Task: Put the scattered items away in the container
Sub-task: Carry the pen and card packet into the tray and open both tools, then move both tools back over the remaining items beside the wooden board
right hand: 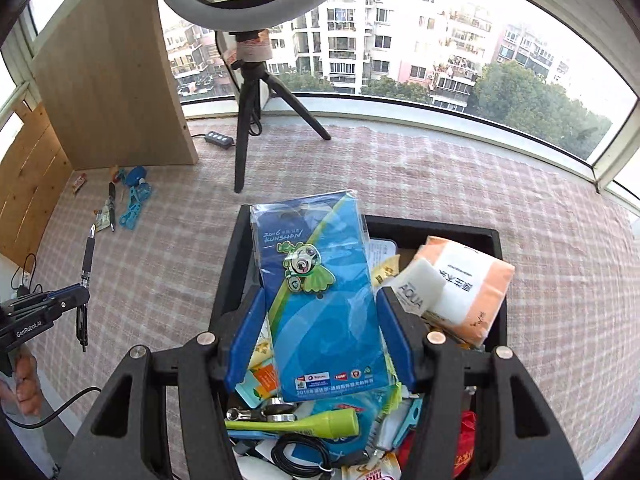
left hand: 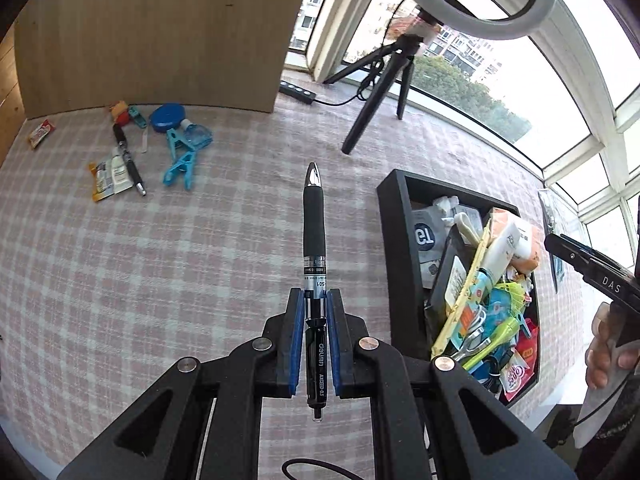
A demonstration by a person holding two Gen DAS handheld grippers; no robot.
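Note:
My left gripper (left hand: 315,294) is shut on a black pen (left hand: 314,240) that points forward above the checked tablecloth. The right wrist view shows this gripper (right hand: 76,294) and its pen (right hand: 86,264) at the far left. My right gripper (right hand: 320,292) is shut on a blue packaged card with a green mascot pin (right hand: 320,300), held over the black container (right hand: 440,229). The container (left hand: 394,240) is packed with several packets, clips and tools. At the far left of the cloth lie blue clips (left hand: 182,168), a second black pen (left hand: 130,160), sachets (left hand: 110,174) and a blue round case (left hand: 167,117).
A ring light on a black tripod (left hand: 380,92) stands behind the container, with a power strip (left hand: 297,91) and its cable beside it. A wooden board (left hand: 152,32) rises behind the scattered items. A red-white packet (left hand: 41,133) lies at the far left. A person's hand (left hand: 608,348) shows at the right edge.

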